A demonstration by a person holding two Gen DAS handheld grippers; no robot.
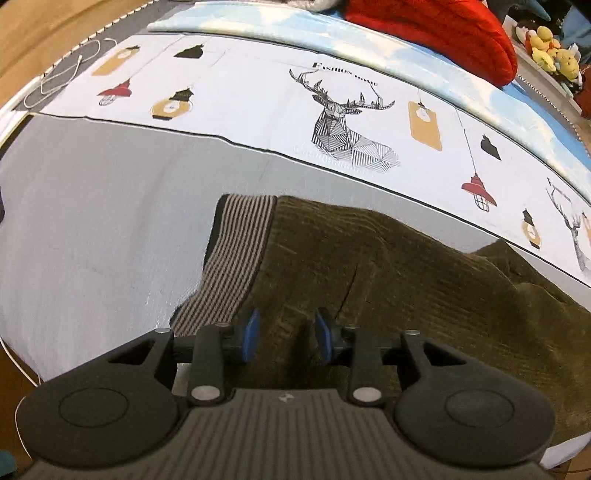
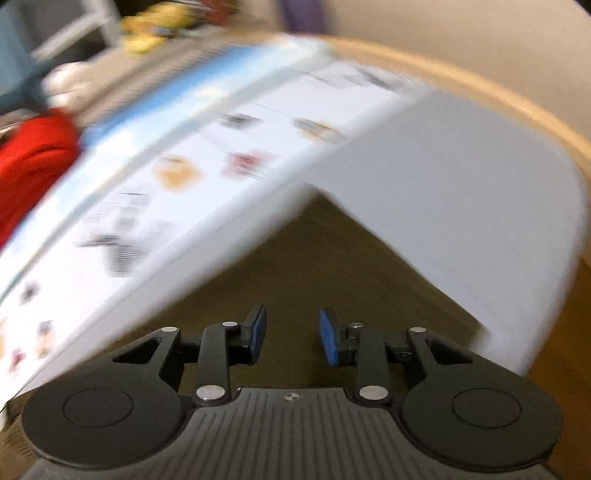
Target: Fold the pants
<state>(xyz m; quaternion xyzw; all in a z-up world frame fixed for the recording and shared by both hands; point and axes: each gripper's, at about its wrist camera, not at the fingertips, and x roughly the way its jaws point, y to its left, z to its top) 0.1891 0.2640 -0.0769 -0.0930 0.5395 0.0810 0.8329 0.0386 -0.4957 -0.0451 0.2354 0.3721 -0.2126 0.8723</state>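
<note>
Olive-brown corduroy pants with a striped ribbed band lie on a grey sheet. My left gripper hovers over the pants just right of the band. Its blue pads stand apart and no fabric is pinched between them. The right wrist view is blurred. There, a pointed corner of the pants lies on the grey sheet, and my right gripper stands open over it, its pads apart with nothing gripped.
Behind the pants lies a white cloth printed with deer and lamps, then a light blue cloth. A red garment and yellow plush toys sit at the back right. A white cable lies at the far left.
</note>
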